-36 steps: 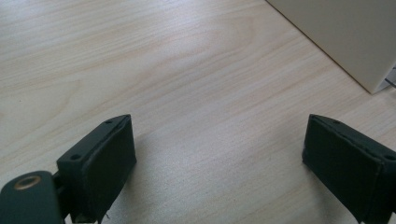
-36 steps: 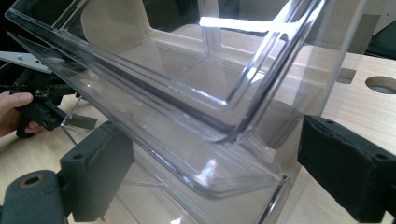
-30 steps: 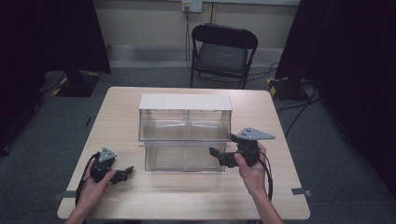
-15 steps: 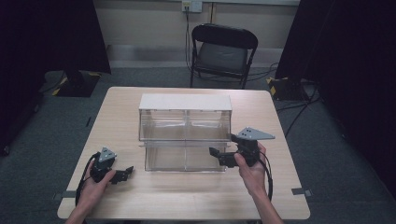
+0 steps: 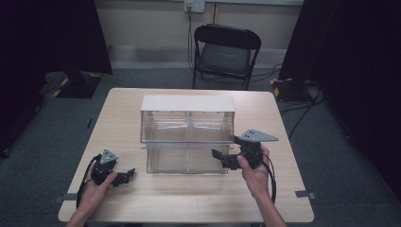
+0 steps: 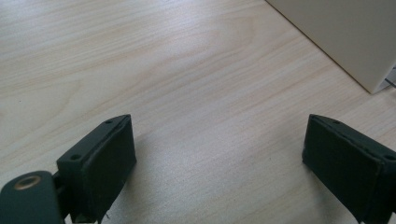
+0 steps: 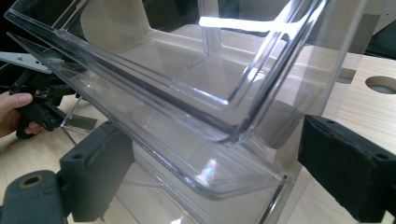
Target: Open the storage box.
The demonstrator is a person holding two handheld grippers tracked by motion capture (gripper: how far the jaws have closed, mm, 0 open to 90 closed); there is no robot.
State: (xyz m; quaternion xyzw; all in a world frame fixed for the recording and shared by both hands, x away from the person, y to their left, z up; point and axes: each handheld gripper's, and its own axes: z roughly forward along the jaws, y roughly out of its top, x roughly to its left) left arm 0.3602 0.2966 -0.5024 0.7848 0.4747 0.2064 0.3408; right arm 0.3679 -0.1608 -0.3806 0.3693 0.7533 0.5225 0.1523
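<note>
A clear plastic two-tier bin [image 5: 187,137] with a white top stands in the middle of the wooden table [image 5: 189,203]. My right gripper [image 5: 218,158] is at the bin's front right and points left at the lower tier. In the right gripper view it [image 7: 210,172] is open, with the tilted clear front lip of the bin [image 7: 187,93] between its jaws and untouched by either. My left gripper [image 5: 128,175] rests low on the table at the front left, apart from the bin. It [image 6: 219,154] is open over bare wood [image 6: 187,70], with the bin's pale side wall [image 6: 345,32] ahead at the upper right.
A black folding chair [image 5: 226,52] stands behind the table. The table has a round hole [image 7: 382,84] near its right side. In the right gripper view the left hand and its gripper [image 7: 37,102] show at the far left. Grey carpet surrounds the table.
</note>
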